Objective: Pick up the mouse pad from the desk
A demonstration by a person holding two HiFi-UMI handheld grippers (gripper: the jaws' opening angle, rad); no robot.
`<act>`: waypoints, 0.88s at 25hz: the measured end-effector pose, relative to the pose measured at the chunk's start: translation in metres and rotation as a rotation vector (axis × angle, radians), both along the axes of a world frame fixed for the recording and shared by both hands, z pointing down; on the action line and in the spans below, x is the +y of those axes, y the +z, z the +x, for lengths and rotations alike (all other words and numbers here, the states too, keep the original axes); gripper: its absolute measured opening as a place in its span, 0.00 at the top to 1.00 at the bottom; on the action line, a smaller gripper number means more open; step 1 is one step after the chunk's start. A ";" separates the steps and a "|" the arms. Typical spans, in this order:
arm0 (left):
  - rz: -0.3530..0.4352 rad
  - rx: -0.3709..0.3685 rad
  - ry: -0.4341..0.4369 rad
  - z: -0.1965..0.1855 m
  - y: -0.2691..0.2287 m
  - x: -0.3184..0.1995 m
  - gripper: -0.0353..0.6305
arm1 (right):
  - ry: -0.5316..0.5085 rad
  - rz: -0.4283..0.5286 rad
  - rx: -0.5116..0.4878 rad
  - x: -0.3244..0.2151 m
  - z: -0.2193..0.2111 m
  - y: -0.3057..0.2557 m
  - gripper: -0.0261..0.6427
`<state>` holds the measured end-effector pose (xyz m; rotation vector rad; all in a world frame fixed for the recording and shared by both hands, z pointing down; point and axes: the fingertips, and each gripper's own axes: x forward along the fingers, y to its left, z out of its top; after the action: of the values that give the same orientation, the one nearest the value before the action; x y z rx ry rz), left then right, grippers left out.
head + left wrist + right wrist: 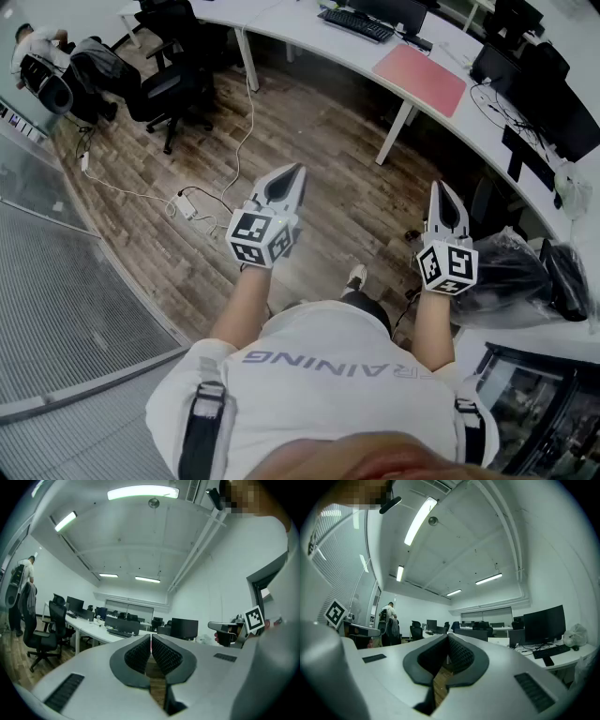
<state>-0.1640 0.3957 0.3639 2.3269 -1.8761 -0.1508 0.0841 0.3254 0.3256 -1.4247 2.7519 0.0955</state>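
Observation:
The pink mouse pad (420, 79) lies flat on the long white desk (487, 131) at the upper right of the head view, beside a black keyboard (356, 23). My left gripper (295, 170) is held level over the wooden floor, well short of the desk, jaws shut with nothing between them. My right gripper (442, 187) is also level and shut, empty, nearer the desk's edge. In the left gripper view the left gripper (151, 638) shows its pads closed together, and the right gripper (447, 637) shows the same in its own view. The mouse pad shows in neither gripper view.
Black monitors (553, 103) and cables sit on the desk at right. A dark bag (511, 272) lies by my right side. Office chairs (155, 84) stand at upper left, with a white cable and power strip (187, 204) on the floor. A person (33, 47) is at far left.

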 end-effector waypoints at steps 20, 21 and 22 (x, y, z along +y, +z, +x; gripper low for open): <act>0.000 0.012 0.008 -0.005 0.001 0.008 0.89 | -0.018 -0.041 -0.096 0.005 -0.003 0.002 0.93; 0.000 0.012 0.008 -0.006 0.000 0.009 0.89 | -0.022 -0.044 -0.098 0.005 -0.004 0.002 0.93; 0.000 0.012 0.008 -0.006 0.000 0.010 0.89 | -0.026 -0.046 -0.100 0.006 -0.004 0.002 0.93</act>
<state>-0.1701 0.4055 0.3643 2.3278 -1.8613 -0.1637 0.0796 0.3312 0.3272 -1.3636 2.7076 -0.0392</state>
